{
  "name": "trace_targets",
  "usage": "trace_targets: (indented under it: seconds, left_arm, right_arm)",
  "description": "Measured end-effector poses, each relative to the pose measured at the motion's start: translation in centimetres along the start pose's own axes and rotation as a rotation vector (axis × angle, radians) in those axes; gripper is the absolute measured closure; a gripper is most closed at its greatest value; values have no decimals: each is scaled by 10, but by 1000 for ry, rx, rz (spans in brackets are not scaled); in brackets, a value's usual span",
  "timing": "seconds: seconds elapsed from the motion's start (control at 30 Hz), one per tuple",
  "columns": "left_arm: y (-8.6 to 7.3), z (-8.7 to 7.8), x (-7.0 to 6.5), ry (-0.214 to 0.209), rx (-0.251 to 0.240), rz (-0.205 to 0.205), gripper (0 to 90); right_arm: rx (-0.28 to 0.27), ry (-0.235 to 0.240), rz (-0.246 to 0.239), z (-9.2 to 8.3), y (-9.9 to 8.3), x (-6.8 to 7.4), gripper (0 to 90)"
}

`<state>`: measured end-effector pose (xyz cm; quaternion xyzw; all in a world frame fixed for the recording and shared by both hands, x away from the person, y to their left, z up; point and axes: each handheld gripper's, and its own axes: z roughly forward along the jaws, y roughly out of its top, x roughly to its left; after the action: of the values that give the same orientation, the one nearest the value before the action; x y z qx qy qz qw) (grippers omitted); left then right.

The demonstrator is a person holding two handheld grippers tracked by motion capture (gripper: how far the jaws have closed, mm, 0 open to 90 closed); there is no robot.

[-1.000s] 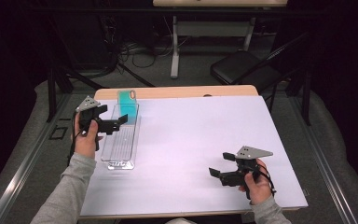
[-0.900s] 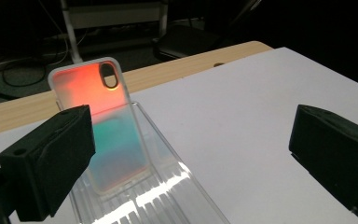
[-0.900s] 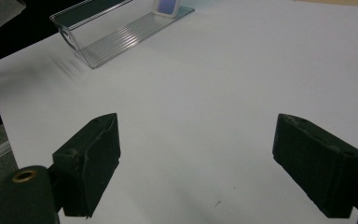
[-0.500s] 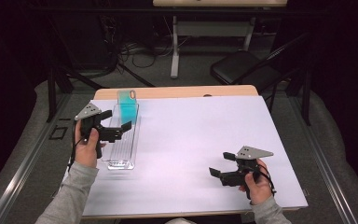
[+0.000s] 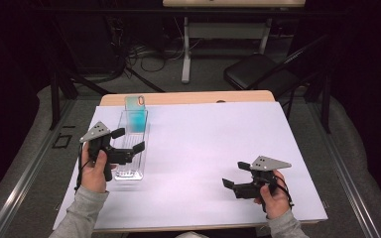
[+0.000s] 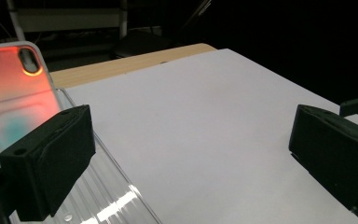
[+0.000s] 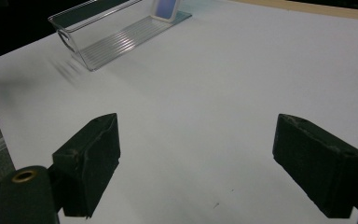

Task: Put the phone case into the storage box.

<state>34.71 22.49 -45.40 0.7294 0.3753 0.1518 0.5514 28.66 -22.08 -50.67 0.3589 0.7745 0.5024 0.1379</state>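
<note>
Standing upright at the far end of the clear plastic tray (image 5: 131, 151), the phone case (image 5: 135, 115) looked already placed, its top poking above the tray's rim near the table's (image 5: 218, 148) far left corner; the tray itself lay lengthwise along the left edge of the white sheet (image 5: 213, 163) that covered the table; the left gripper (image 5: 127, 142) hung over the near half of the tray with its jaws spread wide and nothing between them; in the left gripper view one jaw sat over the tray's ribbed floor and the other over bare sheet, with the case (image 6: 14, 88) glowing orange beyond, apart from both jaws; the right gripper (image 5: 235, 178) rested near the table's near right corner, well apart from the tray, its jaws likewise released and holding nothing; from the right gripper view the tray (image 7: 114, 30) and the case (image 7: 166, 8) showed far off across the sheet; judging from this, the main step, getting the case into the tray, seemed done, since the case stood in it and neither gripper gripped anything; what seemed left was little, perhaps drawing the left gripper clear of the tray, or a small straightening of the case; whether the case leaned on the tray's end wall or sat in a groove, I could not tell.
</note>
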Motion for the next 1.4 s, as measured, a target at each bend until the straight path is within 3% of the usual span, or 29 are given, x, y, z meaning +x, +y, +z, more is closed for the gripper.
trace_targets:
  seconds: [0.27,0.7,0.9,1.4]
  left_arm:
    - [-15,-4,-11,-16,6,-6,6]
    - [-40,-6,-31,-61,13,55,6]
    - [-49,-8,-38,-79,15,59,6]
    - [-66,-19,-42,-102,-11,66,6]
  right_arm:
    - [6,-10,-18,-1,-1,2,145]
    - [13,-26,-17,-8,-7,3,145]
    - [16,-41,-27,-10,-11,3,145]
    - [14,-62,-22,-22,-23,0,146]
